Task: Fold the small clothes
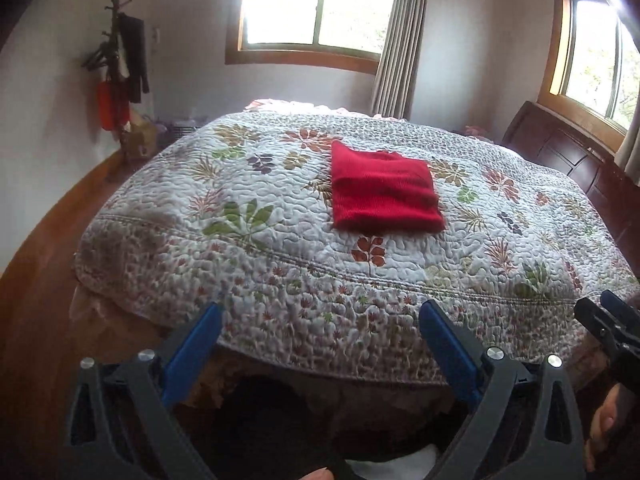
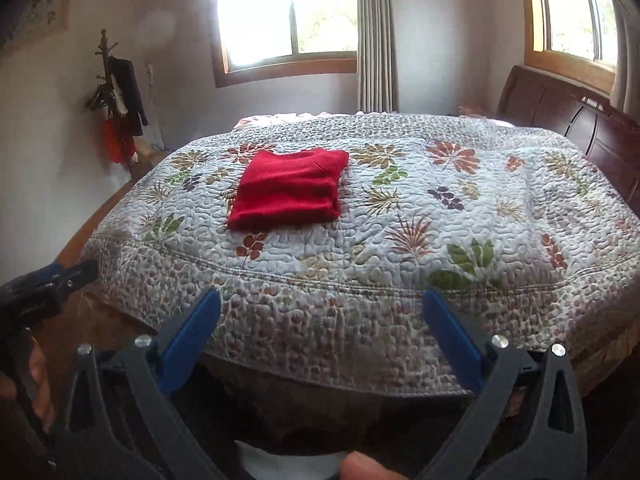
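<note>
A red knitted garment (image 1: 384, 192) lies folded into a neat rectangle on the floral quilted bed cover (image 1: 256, 264), near the bed's middle. In the right wrist view the same red garment (image 2: 290, 194) sits left of centre on the quilt (image 2: 440, 240). My left gripper (image 1: 322, 316) is held back at the foot of the bed, open, with nothing between its blue fingers. My right gripper (image 2: 322, 304) is likewise open and empty, well short of the garment. The right gripper (image 1: 608, 320) shows at the right edge of the left wrist view, and the left gripper (image 2: 52, 280) at the left edge of the right wrist view.
A coat stand (image 1: 120, 80) with hung clothes stands by the left wall. A dark wooden headboard (image 2: 560, 120) runs along the bed's right side under a window. Wooden floor (image 1: 44, 280) lies left of the bed. A person's hand (image 1: 604, 432) holds a gripper handle.
</note>
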Motion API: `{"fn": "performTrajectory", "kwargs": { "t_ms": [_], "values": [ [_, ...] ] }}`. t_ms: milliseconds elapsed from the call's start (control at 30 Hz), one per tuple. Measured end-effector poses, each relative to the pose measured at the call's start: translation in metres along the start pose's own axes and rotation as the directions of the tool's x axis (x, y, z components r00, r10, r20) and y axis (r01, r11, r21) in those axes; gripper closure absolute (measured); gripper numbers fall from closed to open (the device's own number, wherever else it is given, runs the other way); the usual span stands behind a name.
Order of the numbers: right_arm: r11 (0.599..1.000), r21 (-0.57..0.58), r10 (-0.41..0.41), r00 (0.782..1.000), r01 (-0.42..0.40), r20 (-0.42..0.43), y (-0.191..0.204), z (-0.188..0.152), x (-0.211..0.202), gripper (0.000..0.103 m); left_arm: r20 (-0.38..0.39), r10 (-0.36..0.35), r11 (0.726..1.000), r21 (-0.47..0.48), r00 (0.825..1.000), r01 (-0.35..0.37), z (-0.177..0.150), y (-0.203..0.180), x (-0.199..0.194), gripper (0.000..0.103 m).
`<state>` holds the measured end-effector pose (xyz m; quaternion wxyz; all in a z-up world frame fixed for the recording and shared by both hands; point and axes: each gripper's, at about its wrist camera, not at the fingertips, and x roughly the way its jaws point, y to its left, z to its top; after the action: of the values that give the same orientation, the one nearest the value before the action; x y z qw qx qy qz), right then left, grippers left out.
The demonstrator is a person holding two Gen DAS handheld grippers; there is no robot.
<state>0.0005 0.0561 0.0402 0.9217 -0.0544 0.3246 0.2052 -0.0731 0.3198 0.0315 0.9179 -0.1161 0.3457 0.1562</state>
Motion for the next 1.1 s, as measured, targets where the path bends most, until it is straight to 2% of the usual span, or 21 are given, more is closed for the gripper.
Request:
{"fn": "performTrajectory", "kwargs": {
  "t_ms": [67,200,467,733,1100],
  "values": [
    [1.0,0.013,-0.022,1.0,0.022,0.002,0.004,-0.007,-0.019,0.003,0.012,-0.025,1.0,-0.013,1.0,0.026,-0.009,0.002,-0.019,0.004],
    [0.998,0.025,-0.063,0.998,0.062,0.015,0.01,-0.018,-0.047,0.003,0.029,-0.032,0.999,-0.001,0.999,0.032,-0.026,-0.003,-0.045,0.004],
    [0.996,0.048,-0.082,0.996,0.081,0.028,0.017,-0.026,-0.068,0.003,0.03,-0.023,0.999,0.04,0.999,0.022,-0.048,-0.01,-0.061,0.004],
    [0.996,0.034,-0.082,0.996,0.081,0.03,0.021,-0.017,-0.063,0.003,0.04,0.002,0.999,0.046,0.999,-0.004,-0.04,-0.01,-0.06,0.004],
    [0.996,0.019,-0.092,0.996,0.091,0.01,0.023,-0.012,-0.044,0.003,0.014,0.004,0.998,0.059,1.0,-0.005,-0.031,-0.016,-0.043,0.004]
  ]
}}
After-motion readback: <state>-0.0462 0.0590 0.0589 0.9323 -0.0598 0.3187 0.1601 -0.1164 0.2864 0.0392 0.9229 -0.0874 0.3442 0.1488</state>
